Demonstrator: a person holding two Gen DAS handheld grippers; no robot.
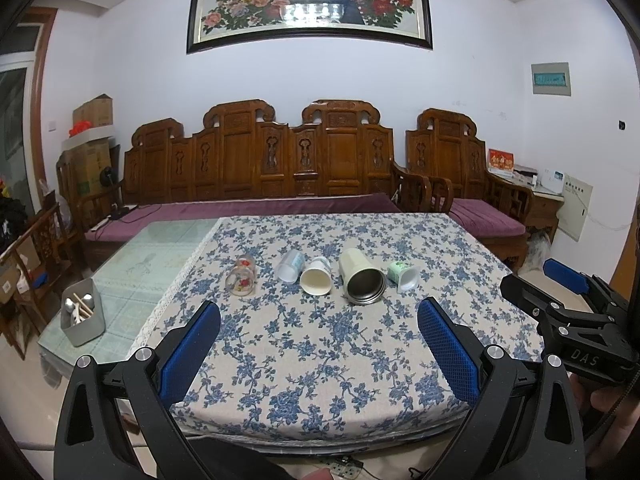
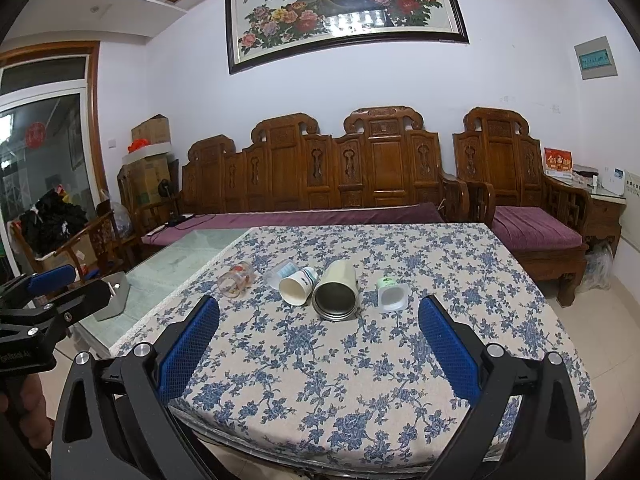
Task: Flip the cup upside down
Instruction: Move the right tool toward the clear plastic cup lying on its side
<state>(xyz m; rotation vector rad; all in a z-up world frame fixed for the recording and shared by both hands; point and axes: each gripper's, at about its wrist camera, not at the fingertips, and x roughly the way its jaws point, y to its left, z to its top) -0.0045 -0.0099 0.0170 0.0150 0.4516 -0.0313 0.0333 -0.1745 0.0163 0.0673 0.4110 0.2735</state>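
Observation:
Several cups lie on their sides in a row on the floral tablecloth point(image 1: 312, 352), mouths toward me: a clear glass with red print point(image 1: 241, 278), a clear plastic cup point(image 1: 290, 266), a white paper cup point(image 1: 317, 276), a cream steel-lined tumbler point(image 1: 362, 280) and a small green-and-white cup point(image 1: 405, 275). The same row shows in the right wrist view: glass point(image 2: 236, 277), plastic cup point(image 2: 280, 271), paper cup point(image 2: 298, 285), tumbler point(image 2: 336, 292), small cup point(image 2: 391, 290). My left gripper point(image 1: 319, 314) is open and empty, short of the cups. My right gripper point(image 2: 319, 312) is open and empty, just short of the tumbler.
A grey metal box of utensils point(image 1: 82, 314) stands on the bare glass table part at the left point(image 1: 152, 264). A carved wooden sofa point(image 1: 280, 160) runs behind the table. The right gripper's body shows at the right edge of the left wrist view point(image 1: 568, 308).

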